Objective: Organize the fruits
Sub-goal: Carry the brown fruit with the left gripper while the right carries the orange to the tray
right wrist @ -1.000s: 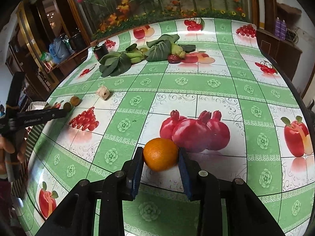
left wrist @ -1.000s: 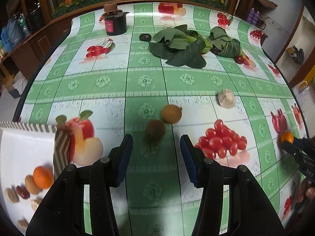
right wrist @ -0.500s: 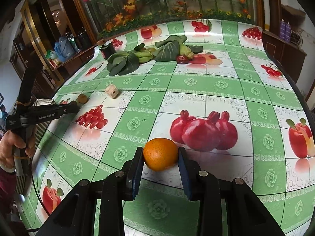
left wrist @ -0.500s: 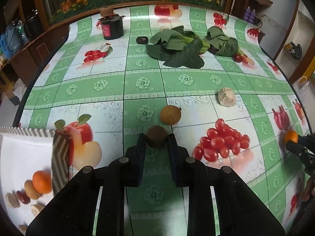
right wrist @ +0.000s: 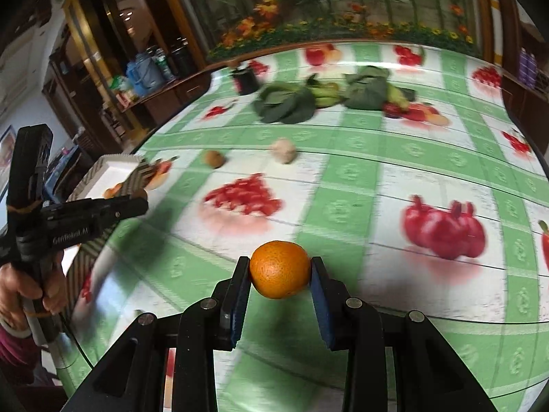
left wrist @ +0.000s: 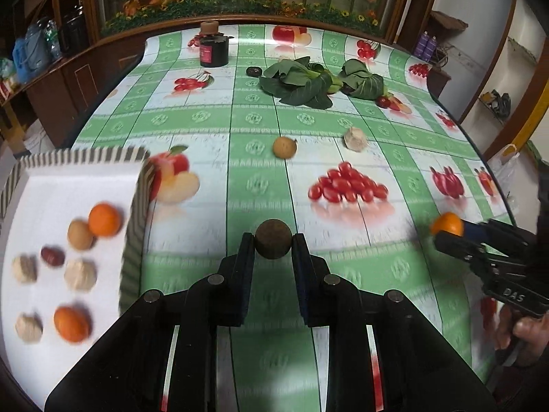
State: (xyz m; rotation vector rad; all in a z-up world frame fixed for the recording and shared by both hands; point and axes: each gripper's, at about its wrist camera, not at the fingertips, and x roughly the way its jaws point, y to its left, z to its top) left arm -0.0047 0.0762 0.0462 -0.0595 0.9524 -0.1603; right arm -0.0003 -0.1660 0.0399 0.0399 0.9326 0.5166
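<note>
Left hand-held gripper point(left wrist: 273, 244) clamped on brown fruit point(left wrist: 273, 243), right of tray point(left wrist: 137, 206); right hand-held gripper point(right wrist: 279, 271) pinched orange point(right wrist: 279, 269) farther right. Risked round fruit slipping, rolling off counter point(left wrist: 260, 123).

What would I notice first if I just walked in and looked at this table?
Probably the bright round orange pinched in the right gripper, and the dark brown round fruit squeezed in the left gripper. Next, the white tray with a striped rim at the table's left edge, with small oranges, nuts and other fruits in it. Far back lie big dark green leafy vegetables on the green checked fruit-print tablecloth.
</note>
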